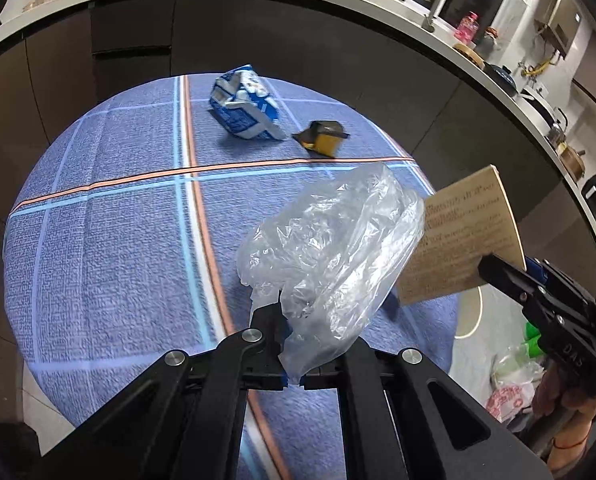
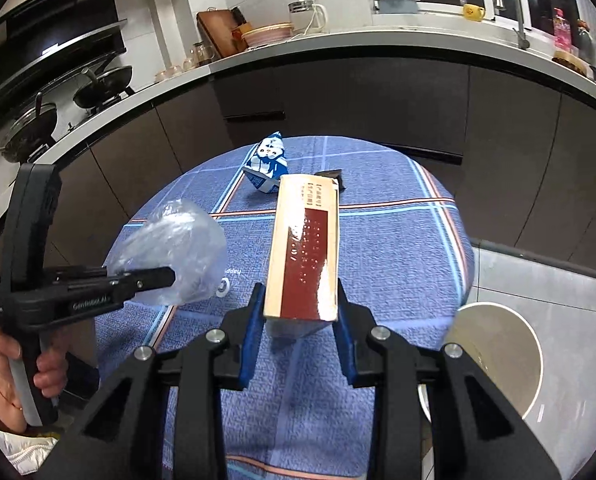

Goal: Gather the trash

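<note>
My left gripper (image 1: 293,320) is shut on a crumpled clear plastic bag (image 1: 330,248) and holds it above the round blue-cloth table (image 1: 109,208). It also shows in the right wrist view (image 2: 169,276) with the bag (image 2: 173,248). My right gripper (image 2: 300,304) is shut on a tan and dark red carton (image 2: 304,248), held upright above the table (image 2: 398,248). In the left wrist view it (image 1: 484,270) grips the carton (image 1: 462,236) at the right. A crushed blue and white milk carton (image 1: 243,104) (image 2: 267,164) and a small brown and yellow box (image 1: 322,138) (image 2: 332,176) lie at the table's far side.
A white round bin (image 2: 498,356) stands on the floor right of the table; its rim shows in the left wrist view (image 1: 472,316). Bagged rubbish (image 1: 514,384) lies on the floor beside it. Dark kitchen cabinets (image 2: 338,92) curve behind the table.
</note>
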`<state>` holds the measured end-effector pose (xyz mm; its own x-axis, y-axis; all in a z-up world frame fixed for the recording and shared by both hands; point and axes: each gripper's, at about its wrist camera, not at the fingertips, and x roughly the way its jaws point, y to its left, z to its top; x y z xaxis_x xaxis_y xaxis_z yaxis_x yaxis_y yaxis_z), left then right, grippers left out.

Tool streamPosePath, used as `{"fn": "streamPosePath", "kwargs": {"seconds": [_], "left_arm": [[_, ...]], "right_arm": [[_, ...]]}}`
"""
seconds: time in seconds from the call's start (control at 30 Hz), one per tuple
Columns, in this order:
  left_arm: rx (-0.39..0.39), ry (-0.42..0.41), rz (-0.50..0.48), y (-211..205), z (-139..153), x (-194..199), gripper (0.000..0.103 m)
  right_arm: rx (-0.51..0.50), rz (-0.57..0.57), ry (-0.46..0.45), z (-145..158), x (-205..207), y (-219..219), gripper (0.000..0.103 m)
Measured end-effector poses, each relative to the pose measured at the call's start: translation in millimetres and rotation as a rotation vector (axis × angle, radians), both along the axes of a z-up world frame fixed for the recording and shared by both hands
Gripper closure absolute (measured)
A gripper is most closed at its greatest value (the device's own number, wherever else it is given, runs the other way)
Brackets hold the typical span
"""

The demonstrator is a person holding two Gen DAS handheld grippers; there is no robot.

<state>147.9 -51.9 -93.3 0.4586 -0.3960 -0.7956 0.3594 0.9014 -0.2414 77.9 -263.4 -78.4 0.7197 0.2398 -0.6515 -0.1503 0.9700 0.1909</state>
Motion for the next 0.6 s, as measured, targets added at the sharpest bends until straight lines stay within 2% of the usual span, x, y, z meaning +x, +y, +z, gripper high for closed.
{"fn": "streamPosePath", "kwargs": {"seconds": [0.37, 0.6], "left_arm": [[-0.002, -0.058, -0.066, -33, 29, -22, 0.101], [0.015, -0.07, -0.126, -60, 35, -27, 0.101]], "right_arm": [[0.008, -0.064, -0.045, 14, -26, -30, 0.07], [-0.002, -0.106, -0.051, 15, -40, -46, 0.07]]}}
